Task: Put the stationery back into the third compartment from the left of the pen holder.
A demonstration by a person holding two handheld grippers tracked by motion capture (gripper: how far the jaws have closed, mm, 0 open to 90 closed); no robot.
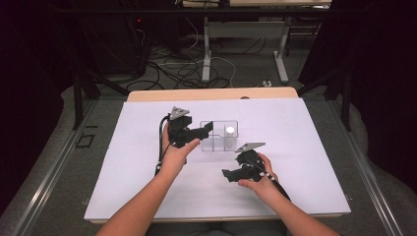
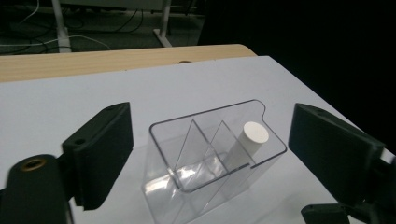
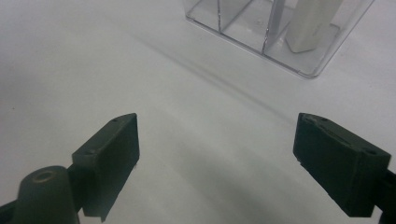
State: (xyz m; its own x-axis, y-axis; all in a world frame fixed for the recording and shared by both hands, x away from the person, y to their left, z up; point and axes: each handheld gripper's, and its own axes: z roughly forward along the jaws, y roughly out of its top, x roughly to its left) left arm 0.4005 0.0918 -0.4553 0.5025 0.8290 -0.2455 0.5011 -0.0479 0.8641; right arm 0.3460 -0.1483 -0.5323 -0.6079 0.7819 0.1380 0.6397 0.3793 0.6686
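A clear plastic organiser box (image 1: 219,135) with three compartments is seen near the middle of the white-covered worktop (image 1: 305,162). A white cylinder (image 1: 229,133) is stood upright in the box's right-end compartment as seen from the high view; the other two compartments are seen bare.

The left hand-held gripper (image 1: 209,129) is held by the left hand (image 1: 178,150) just beside the box's left end, jaws pointed toward it. In the left gripper view the jaws are spread wide, with the box (image 2: 210,154) and the cylinder (image 2: 250,140) framed between them; nothing is gripped and no contact with the box is seen.

The right hand-held gripper (image 1: 227,174) is held by the right hand (image 1: 260,178) near the box's front, a little to its right, jaws pointed left over bare worktop. In the right gripper view the jaws are wide apart and empty, above the white surface (image 3: 140,79), with the box's lower part (image 3: 280,32) and the cylinder's base (image 3: 310,25) at the top edge.

A wooden edge (image 1: 211,94) is visible behind the white cover.
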